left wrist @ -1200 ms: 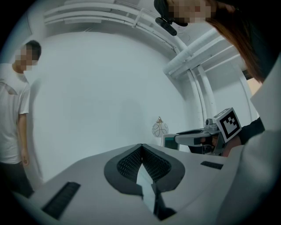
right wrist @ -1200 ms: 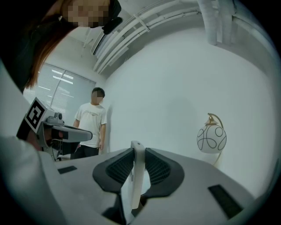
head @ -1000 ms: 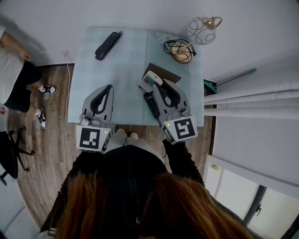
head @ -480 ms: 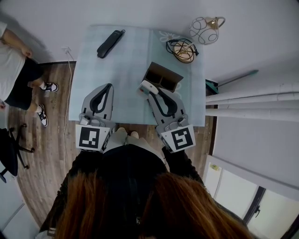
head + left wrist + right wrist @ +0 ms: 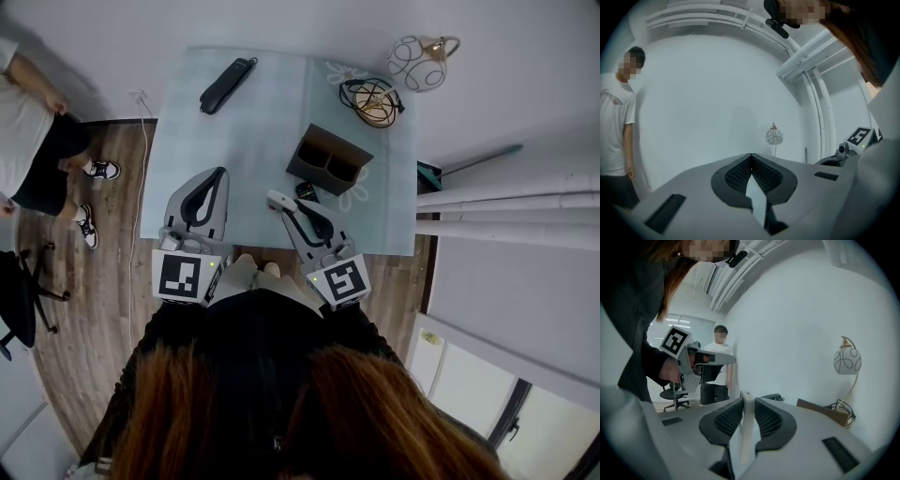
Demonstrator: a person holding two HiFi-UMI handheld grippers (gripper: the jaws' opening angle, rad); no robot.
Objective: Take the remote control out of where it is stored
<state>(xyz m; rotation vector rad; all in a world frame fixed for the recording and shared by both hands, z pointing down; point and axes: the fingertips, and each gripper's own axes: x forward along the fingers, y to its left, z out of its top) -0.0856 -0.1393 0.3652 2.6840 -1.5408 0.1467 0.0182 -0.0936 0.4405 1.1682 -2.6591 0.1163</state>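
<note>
A brown two-compartment storage box (image 5: 328, 161) stands right of the table's middle; it shows as a low brown edge (image 5: 820, 409) in the right gripper view. My right gripper (image 5: 277, 201) (image 5: 746, 401) is near the front edge, left of the box, shut on a slim white remote control (image 5: 745, 427) whose end (image 5: 277, 199) sticks out past the tips. A black remote (image 5: 307, 191) lies on the table between gripper and box. My left gripper (image 5: 217, 174) (image 5: 751, 157) rests at the front left, shut and holding nothing.
A long black object (image 5: 228, 84) lies at the table's (image 5: 253, 122) far left. A wire basket with cables (image 5: 373, 101) and a round lamp (image 5: 419, 61) sit at the far right corner. A person (image 5: 28, 141) stands left of the table, near an office chair (image 5: 19, 309).
My right gripper has drawn back from the box toward the front edge and to the left, carrying the white remote. The box's top now shows uncovered. The left gripper has stayed put.
</note>
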